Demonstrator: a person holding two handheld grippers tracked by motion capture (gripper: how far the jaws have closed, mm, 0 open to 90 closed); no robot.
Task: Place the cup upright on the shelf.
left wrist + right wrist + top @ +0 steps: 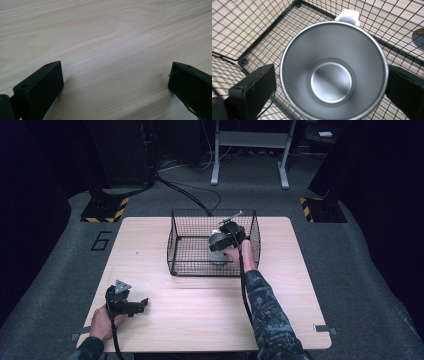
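Steel cup [333, 72] hides the basket [262, 37] floor beneath.

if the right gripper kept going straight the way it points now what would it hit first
Most likely the inside of the steel cup: the right gripper looks straight down into it, jaws either side of its rim, inside the wire basket. Whether they touch it is unclear.

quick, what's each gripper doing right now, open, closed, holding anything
Left gripper: open, empty, low over the table.
Right gripper: jaws on either side of the steel cup in the wire basket; grip cannot be told.
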